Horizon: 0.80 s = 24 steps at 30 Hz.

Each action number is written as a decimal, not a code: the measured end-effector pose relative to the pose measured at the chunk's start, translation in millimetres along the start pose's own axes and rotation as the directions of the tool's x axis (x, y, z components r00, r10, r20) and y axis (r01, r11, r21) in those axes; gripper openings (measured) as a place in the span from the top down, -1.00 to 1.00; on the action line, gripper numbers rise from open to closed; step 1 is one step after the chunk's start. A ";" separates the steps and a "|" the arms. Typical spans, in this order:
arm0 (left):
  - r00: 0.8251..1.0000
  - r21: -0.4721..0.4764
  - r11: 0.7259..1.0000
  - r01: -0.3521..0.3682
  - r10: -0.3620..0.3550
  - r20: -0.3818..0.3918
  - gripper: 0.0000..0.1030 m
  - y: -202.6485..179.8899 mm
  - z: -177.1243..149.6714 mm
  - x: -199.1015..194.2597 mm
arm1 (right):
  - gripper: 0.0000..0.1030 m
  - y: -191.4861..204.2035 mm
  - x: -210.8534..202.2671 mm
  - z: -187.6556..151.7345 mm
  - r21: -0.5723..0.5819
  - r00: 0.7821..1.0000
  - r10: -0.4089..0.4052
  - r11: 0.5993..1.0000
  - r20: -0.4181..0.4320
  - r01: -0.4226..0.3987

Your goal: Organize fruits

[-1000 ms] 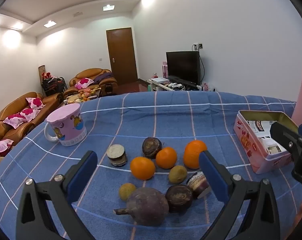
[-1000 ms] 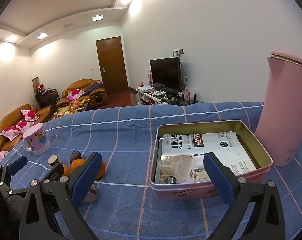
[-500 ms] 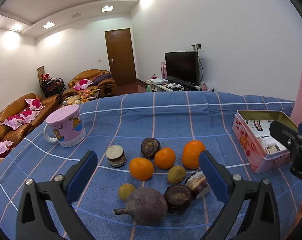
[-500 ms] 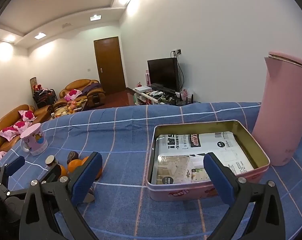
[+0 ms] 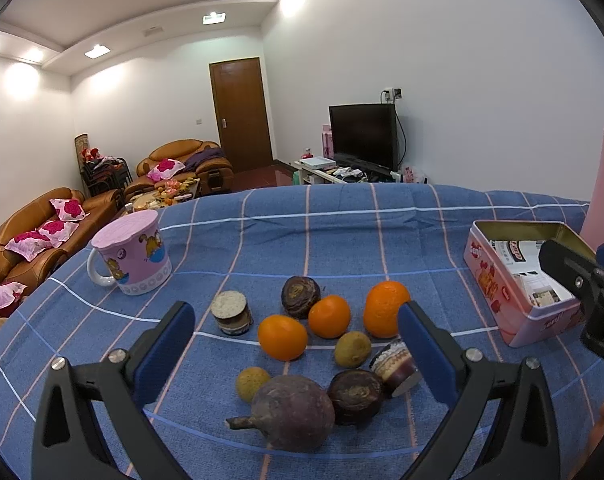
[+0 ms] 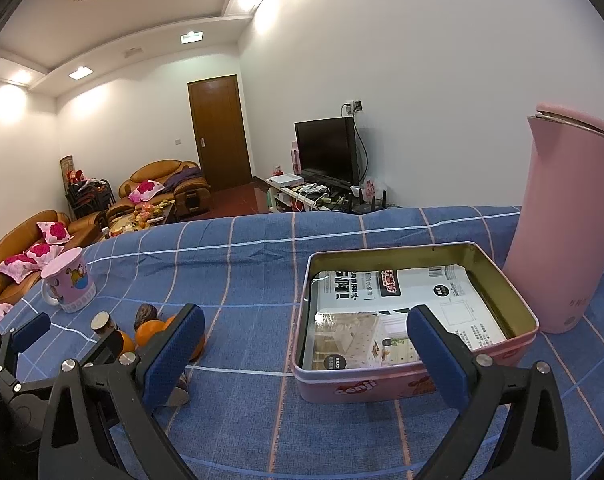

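Note:
In the left wrist view a cluster of fruit lies on the blue checked cloth: three oranges [image 5: 329, 316], two small yellow-green fruits [image 5: 352, 349], dark round fruits [image 5: 300, 302] and a large purple beet-like one [image 5: 291, 412]. My left gripper [image 5: 295, 354] is open and empty, hovering over the cluster. A pink tin [image 6: 414, 312], open and lined with paper, stands to the right. My right gripper [image 6: 306, 350] is open and empty, just in front of the tin. The tin also shows in the left wrist view [image 5: 506, 304].
A pink mug [image 5: 131, 254] stands at the left of the cloth. A tall pink kettle [image 6: 566, 220] stands right of the tin. Two small jars [image 5: 231, 313] sit among the fruit. Sofas, a door and a TV are behind the table.
Both grippers have drifted only slightly; the right view shifted a little so the tin sits further right. Nothing was picked up or released.

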<state>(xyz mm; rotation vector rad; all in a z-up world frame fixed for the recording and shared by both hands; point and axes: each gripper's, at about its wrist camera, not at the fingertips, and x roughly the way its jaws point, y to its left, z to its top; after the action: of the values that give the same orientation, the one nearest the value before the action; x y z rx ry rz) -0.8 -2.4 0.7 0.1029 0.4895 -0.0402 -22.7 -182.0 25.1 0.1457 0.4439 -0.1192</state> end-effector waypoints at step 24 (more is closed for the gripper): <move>1.000 0.000 1.000 0.001 -0.001 0.002 -1.00 0.2 -0.3 -0.2 | -0.98 -1.4 -0.9 1.3 0.004 1.000 -0.004 1.000 0.002 0.004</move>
<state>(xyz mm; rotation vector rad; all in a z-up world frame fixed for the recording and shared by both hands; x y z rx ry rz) -1.1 -2.2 0.6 0.1026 0.4875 -0.0408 -23.1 -183.5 26.5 0.1491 0.4417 -0.1238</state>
